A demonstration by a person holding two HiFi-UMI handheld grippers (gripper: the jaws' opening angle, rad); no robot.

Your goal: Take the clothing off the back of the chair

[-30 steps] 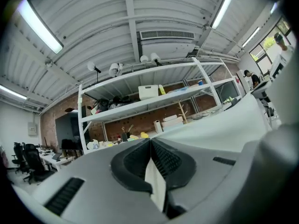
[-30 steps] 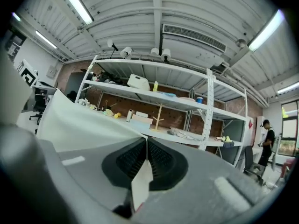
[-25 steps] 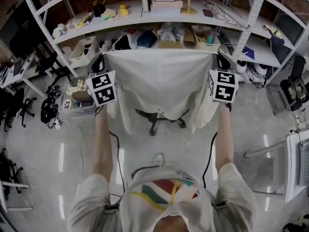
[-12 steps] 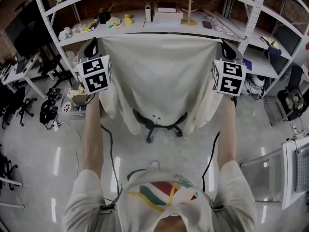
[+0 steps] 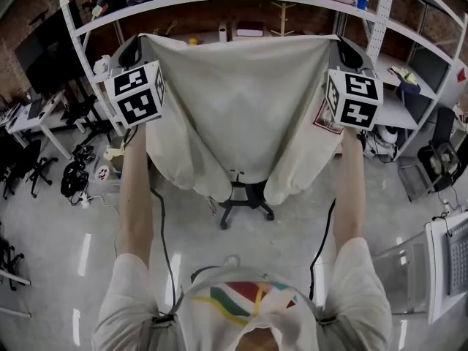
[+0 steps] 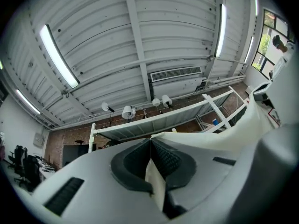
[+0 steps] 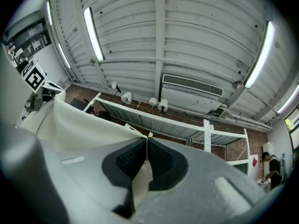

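A cream garment point(image 5: 241, 108) hangs spread wide between my two grippers, lifted high in the head view. My left gripper point(image 5: 139, 42) is shut on its top left corner, and the right gripper point(image 5: 338, 44) is shut on the top right corner. Below the hem only the black chair's wheeled base point(image 5: 245, 199) shows; its back is hidden behind the cloth. In the left gripper view the pads pinch a fold of cloth point(image 6: 156, 181), which runs off to the right. In the right gripper view the cloth point(image 7: 79, 125) runs off to the left from the closed pads point(image 7: 161, 160).
White shelving point(image 5: 380, 20) loaded with small items stands just behind the cloth. Black office chairs point(image 5: 22, 163) and a desk sit at the left. A white table point(image 5: 446, 269) is at the lower right. Cables point(image 5: 164, 225) trail on the shiny floor. A person point(image 7: 268, 169) stands far off.
Both grippers have risen together with the garment stretched between them. The hem has lifted, so more of the chair's base shows beneath it.
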